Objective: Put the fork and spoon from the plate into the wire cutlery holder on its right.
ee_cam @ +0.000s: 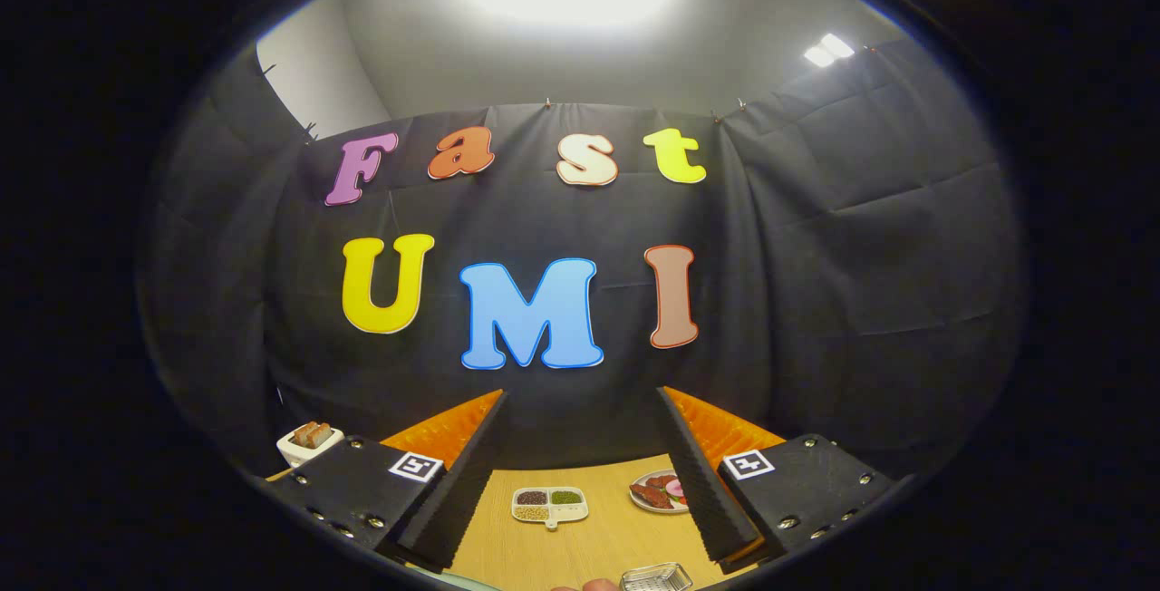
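In the gripper view the gripper is held high and level, its fingers spread wide with nothing between them, likely to survey the worktop first. The wire cutlery holder sits low, near the fingers' base. Beyond lie a divided dish, a food plate and a toast dish. I cannot pick out the fork or spoon.

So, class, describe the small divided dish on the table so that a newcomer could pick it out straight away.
Start at the wooden table below the black cloth wall. Between the spread fingers of the open gripper, just beyond them, sits the divided dish. Unlike the round plate of food to its right and the metal mesh basket nearer the camera, it is white, rectangular and split into compartments of dark, green and pale grains.
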`<action>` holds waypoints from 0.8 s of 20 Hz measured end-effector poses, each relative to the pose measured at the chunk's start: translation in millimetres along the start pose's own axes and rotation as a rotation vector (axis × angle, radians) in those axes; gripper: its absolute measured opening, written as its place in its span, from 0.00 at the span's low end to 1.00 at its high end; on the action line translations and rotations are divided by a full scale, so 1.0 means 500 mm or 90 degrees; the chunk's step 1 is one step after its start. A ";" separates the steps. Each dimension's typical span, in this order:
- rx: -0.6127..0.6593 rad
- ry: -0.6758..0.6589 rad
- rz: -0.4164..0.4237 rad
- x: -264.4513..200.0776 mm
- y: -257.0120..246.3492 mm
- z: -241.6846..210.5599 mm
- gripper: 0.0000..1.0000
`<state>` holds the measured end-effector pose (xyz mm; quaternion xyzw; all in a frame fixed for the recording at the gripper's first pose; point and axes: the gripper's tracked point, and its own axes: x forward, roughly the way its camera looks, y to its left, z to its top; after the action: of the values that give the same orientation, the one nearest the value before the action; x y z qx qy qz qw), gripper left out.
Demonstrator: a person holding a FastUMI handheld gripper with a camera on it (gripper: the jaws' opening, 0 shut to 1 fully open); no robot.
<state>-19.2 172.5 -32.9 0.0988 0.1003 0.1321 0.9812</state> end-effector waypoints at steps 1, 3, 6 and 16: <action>0.004 0.005 0.007 0.005 0.011 -0.009 0.96; 0.002 0.032 0.034 0.012 0.037 -0.039 0.97; -0.009 0.187 0.088 -0.007 0.081 -0.166 0.97; -0.024 0.541 0.174 -0.135 0.187 -0.478 0.87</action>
<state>-158.6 282.2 -230.4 0.0304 0.4782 0.2911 0.8280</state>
